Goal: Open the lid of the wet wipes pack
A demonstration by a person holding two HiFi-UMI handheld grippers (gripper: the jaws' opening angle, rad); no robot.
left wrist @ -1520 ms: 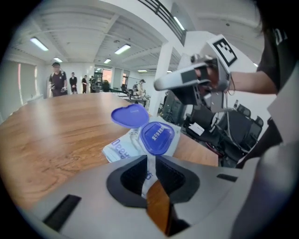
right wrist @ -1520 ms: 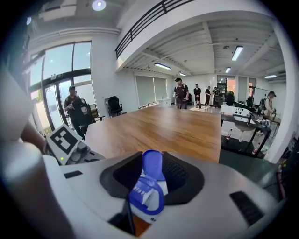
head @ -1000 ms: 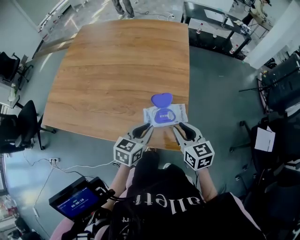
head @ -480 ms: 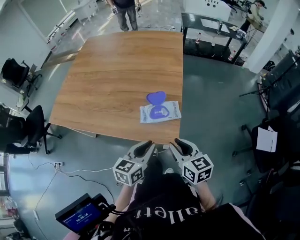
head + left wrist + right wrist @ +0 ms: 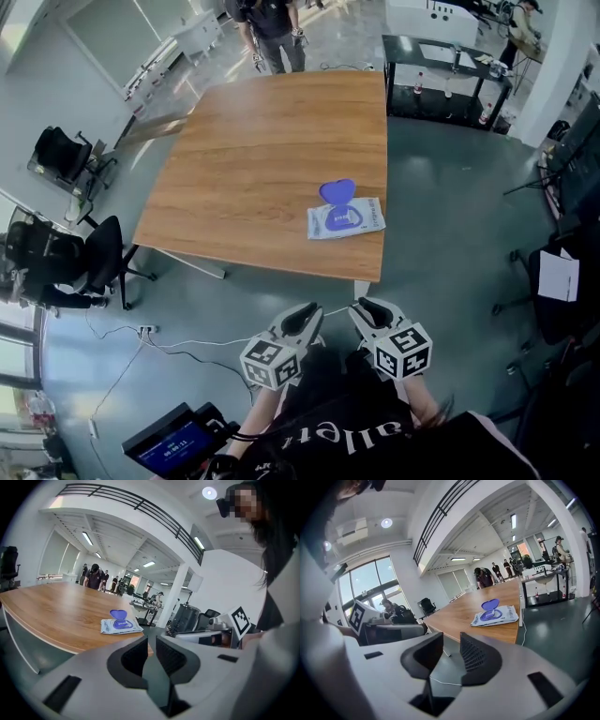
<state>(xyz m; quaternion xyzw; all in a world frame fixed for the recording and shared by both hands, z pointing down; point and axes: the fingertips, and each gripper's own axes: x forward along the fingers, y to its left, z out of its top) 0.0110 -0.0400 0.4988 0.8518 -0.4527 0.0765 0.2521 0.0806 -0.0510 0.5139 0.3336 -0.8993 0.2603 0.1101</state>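
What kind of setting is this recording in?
Probably an open-plan office or lab hall: a big wooden table holding a wet wipes pack, black office chairs, and a black workbench.

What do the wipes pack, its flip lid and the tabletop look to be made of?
Wipes pack: probably soft plastic film, slightly glossy; its edges lie thin and flat. Flip lid: rigid purple plastic, smooth; it holds its shape standing open. Tabletop: wood or wood-look laminate, satin; grain streaks show.

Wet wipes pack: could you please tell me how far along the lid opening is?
Done: the purple heart-shaped lid stands flipped up on the white wet wipes pack. In hand: nothing; left gripper and right gripper sit empty, off the wooden table. Left: apparently nothing.
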